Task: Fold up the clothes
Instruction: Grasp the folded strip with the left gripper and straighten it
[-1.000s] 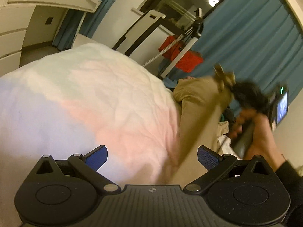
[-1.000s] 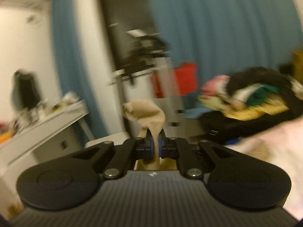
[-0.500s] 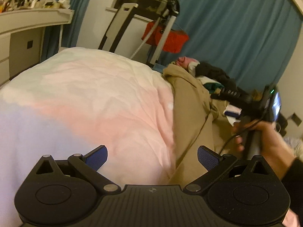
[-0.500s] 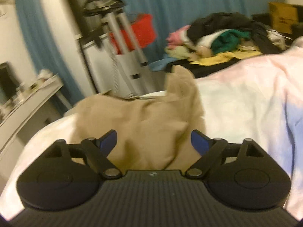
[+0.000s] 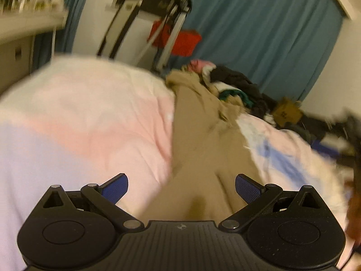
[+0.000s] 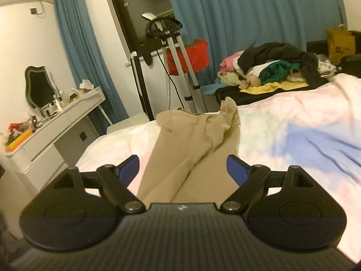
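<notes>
Both grippers hang with jaws spread wide and nothing held: the left gripper (image 5: 181, 188) and the right gripper (image 6: 182, 169), just sprung open, each look along the tan trousers (image 6: 194, 149) stretched out on the pink-and-blue duvet (image 6: 293, 131) directly ahead of their fingers. Beyond the trousers' far end, a clothes pile (image 6: 270, 67) lies ahead to the right, with a garment steamer stand (image 6: 178, 67) before blue curtains (image 6: 248, 11). Only the right wrist view shows the white dressing table (image 6: 56, 124) off to its left, while the left wrist view is motion-blurred.
</notes>
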Action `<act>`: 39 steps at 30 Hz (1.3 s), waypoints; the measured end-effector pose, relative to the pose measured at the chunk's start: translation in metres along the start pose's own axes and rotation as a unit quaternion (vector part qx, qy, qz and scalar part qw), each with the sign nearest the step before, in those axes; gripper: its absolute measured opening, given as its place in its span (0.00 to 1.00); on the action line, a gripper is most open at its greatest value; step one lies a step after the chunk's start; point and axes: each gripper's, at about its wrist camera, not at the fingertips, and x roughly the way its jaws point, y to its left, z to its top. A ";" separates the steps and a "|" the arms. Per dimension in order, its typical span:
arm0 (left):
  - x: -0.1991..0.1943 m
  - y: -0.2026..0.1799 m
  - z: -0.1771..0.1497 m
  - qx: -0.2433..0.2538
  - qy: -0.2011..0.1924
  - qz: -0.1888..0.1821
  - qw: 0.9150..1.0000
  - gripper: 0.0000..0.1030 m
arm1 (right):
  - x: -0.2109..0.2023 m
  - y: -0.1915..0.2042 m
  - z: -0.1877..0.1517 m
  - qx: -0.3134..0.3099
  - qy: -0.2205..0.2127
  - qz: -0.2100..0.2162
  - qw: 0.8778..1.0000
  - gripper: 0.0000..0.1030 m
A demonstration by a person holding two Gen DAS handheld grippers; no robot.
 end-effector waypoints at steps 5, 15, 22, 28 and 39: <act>-0.025 0.011 -0.006 -0.046 0.023 -0.008 0.999 0.99 | -0.064 0.001 -0.049 -0.015 0.001 0.005 1.000 0.83; -0.039 0.082 -0.012 -0.223 0.082 0.082 0.968 0.93 | -0.118 -0.057 -0.088 0.161 0.025 -0.030 0.986 0.84; -0.024 0.081 -0.019 -0.236 0.132 0.118 0.956 0.72 | -0.116 -0.070 -0.098 0.218 0.039 -0.015 0.975 0.84; -0.035 0.057 -0.025 -0.160 0.133 0.120 0.971 0.13 | -0.113 -0.073 -0.104 0.227 0.056 -0.012 0.972 0.84; -0.122 -0.049 -0.047 0.133 -0.002 0.053 0.990 0.11 | -0.113 -0.073 -0.106 0.220 0.064 -0.025 0.973 0.84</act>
